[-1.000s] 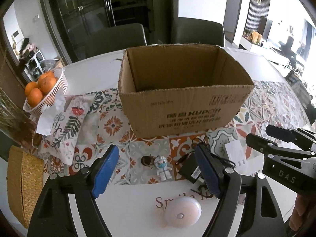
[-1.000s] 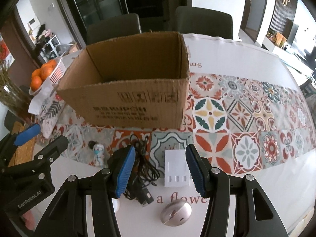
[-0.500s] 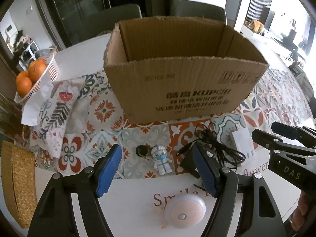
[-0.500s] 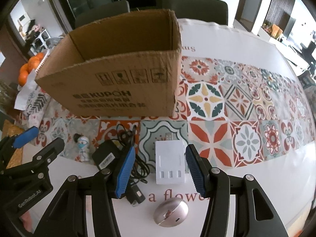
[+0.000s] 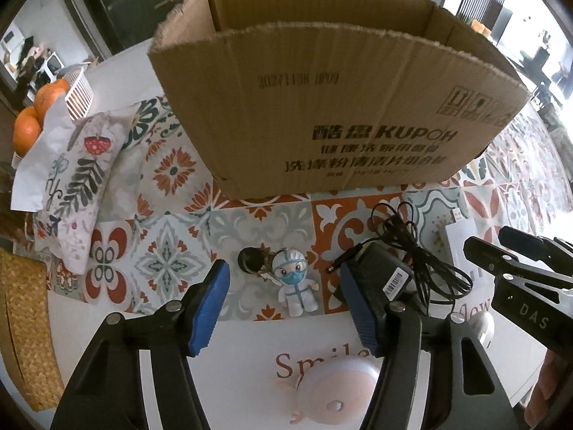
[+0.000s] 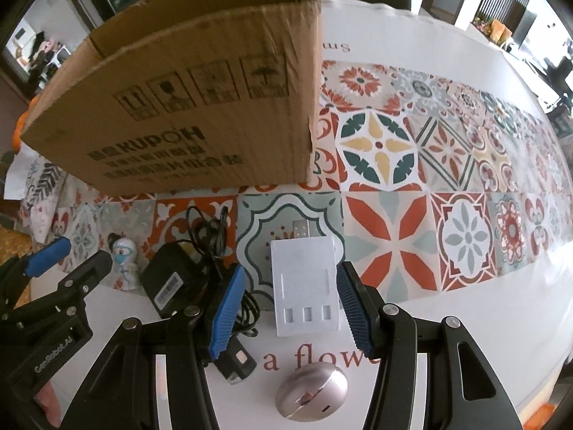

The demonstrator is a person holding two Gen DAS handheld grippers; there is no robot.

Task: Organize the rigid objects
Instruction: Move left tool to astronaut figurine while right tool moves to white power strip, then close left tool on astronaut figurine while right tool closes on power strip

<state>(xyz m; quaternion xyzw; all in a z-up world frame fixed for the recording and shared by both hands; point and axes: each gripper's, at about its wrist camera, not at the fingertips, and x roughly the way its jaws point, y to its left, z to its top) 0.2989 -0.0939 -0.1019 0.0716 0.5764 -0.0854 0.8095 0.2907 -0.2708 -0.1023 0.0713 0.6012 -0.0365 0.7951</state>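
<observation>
An open cardboard box (image 5: 322, 114) stands on the patterned runner; it also shows in the right wrist view (image 6: 186, 107). My left gripper (image 5: 286, 304) is open, low over the table, with a small masked figurine keychain (image 5: 295, 286) between its fingers. A black power adapter with cable (image 5: 386, 272) lies by its right finger. My right gripper (image 6: 290, 308) is open around a white USB hub (image 6: 304, 283). The adapter (image 6: 168, 279) lies left of it.
A pink round device (image 5: 336, 390) lies near the left gripper's base. A silver mouse (image 6: 311, 394) and a small black object (image 6: 236, 362) lie near the right gripper's base. A fruit basket with oranges (image 5: 46, 104), a floral pouch (image 5: 75, 186) and a woven mat (image 5: 25, 329) lie left.
Both grippers have moved forward and down toward the table. The figurine now lies between the left fingers, and the white hub lies between the right fingers.
</observation>
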